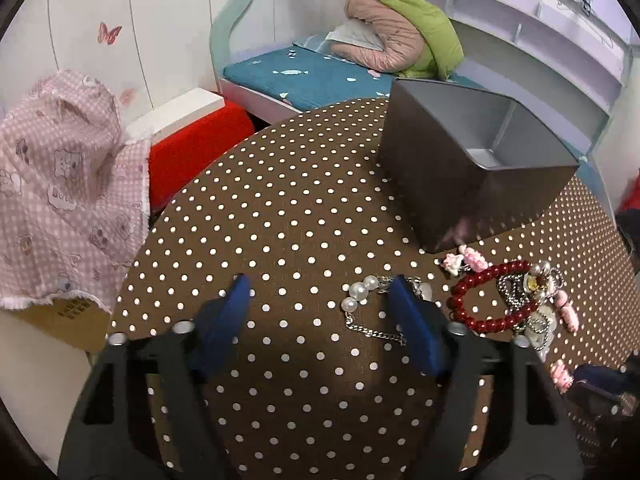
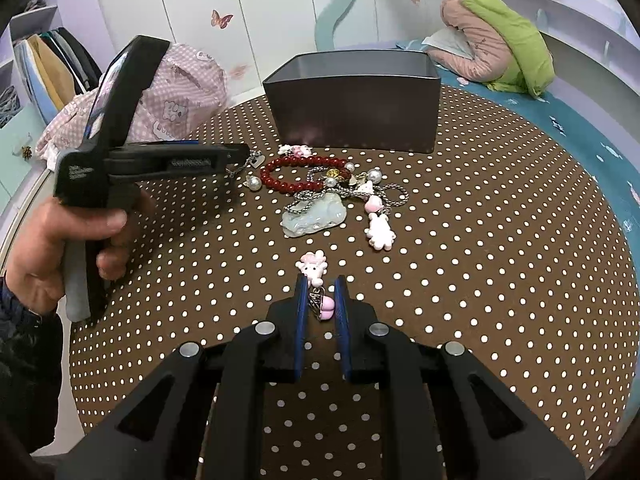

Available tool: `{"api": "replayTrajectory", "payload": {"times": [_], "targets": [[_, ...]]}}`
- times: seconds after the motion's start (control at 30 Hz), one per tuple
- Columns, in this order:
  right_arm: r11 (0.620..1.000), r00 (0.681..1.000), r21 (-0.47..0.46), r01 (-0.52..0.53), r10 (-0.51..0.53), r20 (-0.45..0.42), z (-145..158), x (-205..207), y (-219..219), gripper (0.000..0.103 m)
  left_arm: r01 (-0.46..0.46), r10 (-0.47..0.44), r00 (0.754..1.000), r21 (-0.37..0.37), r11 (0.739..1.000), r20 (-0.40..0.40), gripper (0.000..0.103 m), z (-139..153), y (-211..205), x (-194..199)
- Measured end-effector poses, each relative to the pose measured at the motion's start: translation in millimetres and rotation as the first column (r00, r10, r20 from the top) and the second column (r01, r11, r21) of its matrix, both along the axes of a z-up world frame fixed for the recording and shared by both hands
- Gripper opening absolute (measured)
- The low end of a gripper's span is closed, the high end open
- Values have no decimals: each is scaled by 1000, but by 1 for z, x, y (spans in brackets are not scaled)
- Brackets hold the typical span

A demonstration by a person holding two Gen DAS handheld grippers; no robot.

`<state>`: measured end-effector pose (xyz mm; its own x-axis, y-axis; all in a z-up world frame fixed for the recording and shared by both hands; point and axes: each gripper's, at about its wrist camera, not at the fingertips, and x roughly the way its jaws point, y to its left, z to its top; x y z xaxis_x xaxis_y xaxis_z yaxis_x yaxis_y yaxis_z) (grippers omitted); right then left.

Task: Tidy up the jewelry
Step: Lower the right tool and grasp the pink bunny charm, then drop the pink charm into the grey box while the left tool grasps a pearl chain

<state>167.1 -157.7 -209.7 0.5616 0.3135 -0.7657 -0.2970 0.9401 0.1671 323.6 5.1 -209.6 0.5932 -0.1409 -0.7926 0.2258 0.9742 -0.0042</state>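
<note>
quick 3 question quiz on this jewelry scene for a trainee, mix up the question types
1. True or false: the right claw is shut on the pink charm piece.
2. Which piece lies between the open fingers of the left claw?
A. the red bead bracelet
B. the pearl chain bracelet
C. the pale blue pendant
3. Fill in: the grey box stands on the ____ tablecloth.

Key
1. True.
2. B; the fingers are apart and not pressing it.
3. Brown polka-dot.
</note>
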Motion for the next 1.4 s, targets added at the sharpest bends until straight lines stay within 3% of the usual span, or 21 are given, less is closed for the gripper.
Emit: {"api": "replayTrajectory", "payload": {"times": [0.03, 0.1, 0.17, 0.27, 0.5, 0.87, 1.2, 1.4], "targets": [[1000, 1000, 2, 2, -2, 2, 0, 0, -1, 12, 16, -16, 1000, -4, 1000, 0, 42, 1, -1, -1], [1000, 1000, 2, 6, -6, 6, 1, -1, -2, 12, 52, -52, 999, -11, 999, -3, 9, 1, -8, -4], [1000, 1000, 4, 10, -10, 12, 3, -3, -4, 12, 60, -60, 998, -7, 998, 4, 9, 1, -11, -8], [1000, 1000, 6, 19, -19, 23, 7, -7, -7, 12, 65, -64, 998, -60, 996, 18, 9, 3, -10, -17], [1000, 997, 12, 21, -22, 71, 28, -12, -11, 12, 67, -58, 993, -90, 994, 98, 9, 34, 2, -52], [1000, 982, 12, -9, 6, 188, 95, -1, -19, 12, 112, -87, 975, -114, 987, 206, 9, 94, 4, -88], [998, 964, 27, -52, 43, 261, 170, 51, -21, 12, 185, -142, 933, -101, 978, 332, 9, 174, -19, -92], [999, 979, 32, -42, 35, 200, 175, 100, -26, 12, 184, -141, 927, -95, 978, 348, 9, 205, -42, -57]]}}
